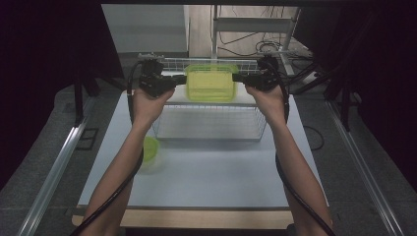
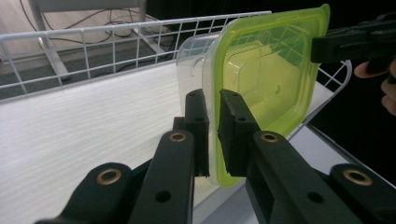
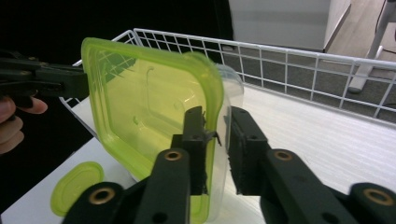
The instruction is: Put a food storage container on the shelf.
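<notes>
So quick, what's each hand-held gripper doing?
Left hand-held gripper: closed on the green-lidded box.
Right hand-held gripper: closed on its other edge.

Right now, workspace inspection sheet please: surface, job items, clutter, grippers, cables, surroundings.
Surface: pale table, bare in front.
Job's things: clear container with green lid on top of the wire shelf rack.
Clutter: small round green-lidded container by the left forearm.
Grippers: left gripper and right gripper each clamp an opposite edge of the container.
Cables: black gripper cable along each forearm; loose wires on floor behind.
Surroundings: dark; metal frame legs behind.
</notes>
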`<state>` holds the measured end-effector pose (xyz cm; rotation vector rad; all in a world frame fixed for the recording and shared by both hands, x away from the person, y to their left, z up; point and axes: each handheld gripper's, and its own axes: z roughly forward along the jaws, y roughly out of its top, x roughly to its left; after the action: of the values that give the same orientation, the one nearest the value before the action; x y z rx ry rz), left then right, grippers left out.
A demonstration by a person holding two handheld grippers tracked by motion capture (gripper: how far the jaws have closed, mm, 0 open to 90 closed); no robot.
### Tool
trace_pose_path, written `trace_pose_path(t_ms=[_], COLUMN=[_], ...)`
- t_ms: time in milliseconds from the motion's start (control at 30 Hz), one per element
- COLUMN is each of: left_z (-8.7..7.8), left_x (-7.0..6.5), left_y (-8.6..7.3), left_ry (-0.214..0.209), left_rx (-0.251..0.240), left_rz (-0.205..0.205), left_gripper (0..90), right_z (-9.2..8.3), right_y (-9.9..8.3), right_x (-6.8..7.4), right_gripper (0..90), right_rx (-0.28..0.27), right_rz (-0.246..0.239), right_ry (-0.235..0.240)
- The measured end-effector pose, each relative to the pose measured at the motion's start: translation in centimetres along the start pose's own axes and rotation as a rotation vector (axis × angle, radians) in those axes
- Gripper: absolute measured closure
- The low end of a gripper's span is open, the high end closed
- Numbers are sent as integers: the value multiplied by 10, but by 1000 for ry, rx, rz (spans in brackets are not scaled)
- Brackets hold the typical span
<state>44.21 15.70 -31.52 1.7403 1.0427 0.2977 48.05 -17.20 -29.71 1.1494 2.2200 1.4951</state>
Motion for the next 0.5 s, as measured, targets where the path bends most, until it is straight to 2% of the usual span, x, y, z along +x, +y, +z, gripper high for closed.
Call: trace_pose_path(t_ms=[233, 367, 467, 500], left_z=[3, 4, 5, 6], left_x=[0, 2, 1, 0], left_y=[3, 4, 3, 2], left_ry=[1, 10, 36, 44], left_rx=[2, 1, -13, -30], left_rz=[-26, -29, -9, 2], left_gripper=[835, 831, 812, 776], right_z=[2, 2, 2, 3], right_y=[-6, -6, -5, -5], right_x=[-4, -4, -5, -5], right_gripper=[716, 783, 792, 795], right_rx=[-9, -2, 8, 19], right_rz=[11, 14, 29, 41], right_ry=[-8, -15, -4, 8])
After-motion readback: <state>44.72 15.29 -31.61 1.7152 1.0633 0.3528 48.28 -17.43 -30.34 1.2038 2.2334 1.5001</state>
